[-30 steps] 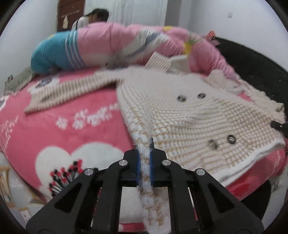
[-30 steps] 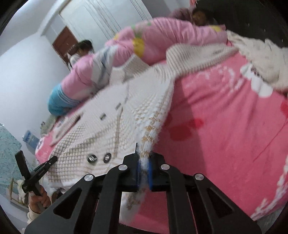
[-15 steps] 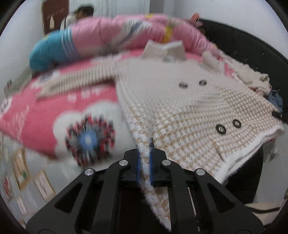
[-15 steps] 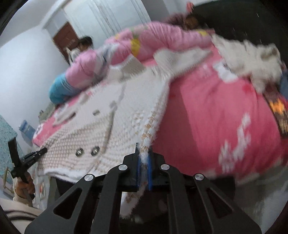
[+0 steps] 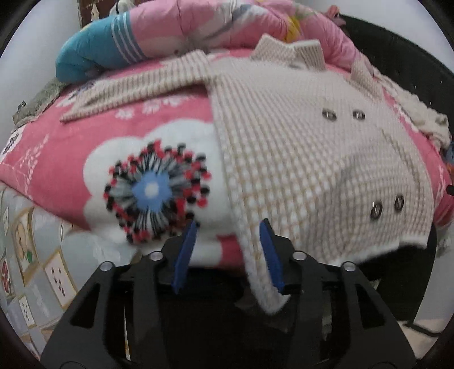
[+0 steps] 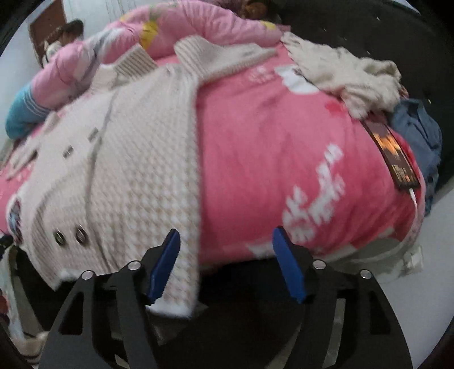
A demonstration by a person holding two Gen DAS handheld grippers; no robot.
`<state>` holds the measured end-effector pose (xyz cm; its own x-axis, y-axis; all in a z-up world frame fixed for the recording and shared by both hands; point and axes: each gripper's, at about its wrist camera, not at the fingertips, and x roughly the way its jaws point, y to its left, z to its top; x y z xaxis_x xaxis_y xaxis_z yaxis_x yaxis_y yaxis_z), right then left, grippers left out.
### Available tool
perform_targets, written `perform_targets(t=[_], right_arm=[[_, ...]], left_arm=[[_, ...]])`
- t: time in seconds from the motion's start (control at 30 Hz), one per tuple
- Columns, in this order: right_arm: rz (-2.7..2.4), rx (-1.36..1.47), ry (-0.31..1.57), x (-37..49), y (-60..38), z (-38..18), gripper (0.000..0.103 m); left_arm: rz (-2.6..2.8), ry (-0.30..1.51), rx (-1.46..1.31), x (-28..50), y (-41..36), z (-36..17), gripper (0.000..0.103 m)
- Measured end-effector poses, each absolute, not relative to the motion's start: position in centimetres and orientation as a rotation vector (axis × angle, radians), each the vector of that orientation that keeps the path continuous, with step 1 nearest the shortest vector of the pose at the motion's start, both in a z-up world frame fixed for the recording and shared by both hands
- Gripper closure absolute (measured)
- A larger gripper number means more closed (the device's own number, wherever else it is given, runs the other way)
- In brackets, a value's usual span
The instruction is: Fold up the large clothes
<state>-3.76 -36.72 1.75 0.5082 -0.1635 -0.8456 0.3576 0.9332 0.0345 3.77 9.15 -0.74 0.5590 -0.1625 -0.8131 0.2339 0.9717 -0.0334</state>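
We see a bed covered by a pink fleece blanket (image 5: 71,159) with white flowers. Spread flat on it lies a cream-and-beige knitted button cardigan (image 5: 306,159), its hem hanging over the near edge. At the far side lies a rolled pink quilt (image 5: 215,25); a fluffy cream garment (image 6: 349,76) and blue denim clothing (image 6: 417,127) sit far right.

one knitted coat (image 5: 298,147), four metal buttons (image 5: 329,114), one pink blanket (image 5: 62,159), two grippers (image 5: 228,252)

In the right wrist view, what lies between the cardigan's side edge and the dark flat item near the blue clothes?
Only bare pink blanket with white print separates the cardigan from the dark flat item, as the right wrist view shows.
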Motion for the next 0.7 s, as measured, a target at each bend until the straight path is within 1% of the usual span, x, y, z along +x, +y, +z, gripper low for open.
perform_targets(t=[0.03,0.1,0.17,0.23,0.4,0.5,0.7], right_arm=[[-0.27,0.207,0.968,-2.4,-35.6,2.2,0.034],[-0.171,0.194,0.932,0.1,-33.4,3.0,0.03],[-0.087,0.182,0.903,2.4,-31.0,3.4,0.021],[0.01,0.15,0.879,5.0,-28.0,3.7,0.017],[0.148,0.101,0.896,10.3,-22.3,2.4,0.017],[0.187,0.067,0.894,13.1,-19.8,1.4,0.017],[0.238,0.053,0.902,17.4,-17.1,-0.2,0.017]], left_arm=[[-0.238,0.937,0.078,4.2,8.9,-0.5,0.047],[-0.253,0.901,0.074,5.4,7.8,0.1,0.043],[-0.269,0.861,0.084,6.2,6.5,0.7,0.031],[-0.269,0.831,0.1,7.1,5.4,1.0,0.03],[-0.232,0.804,0.149,9.5,4.6,1.2,0.03],[-0.164,0.786,0.165,10.9,6.1,1.6,0.03],[0.058,0.739,0.093,14.3,12.3,2.9,0.029]])
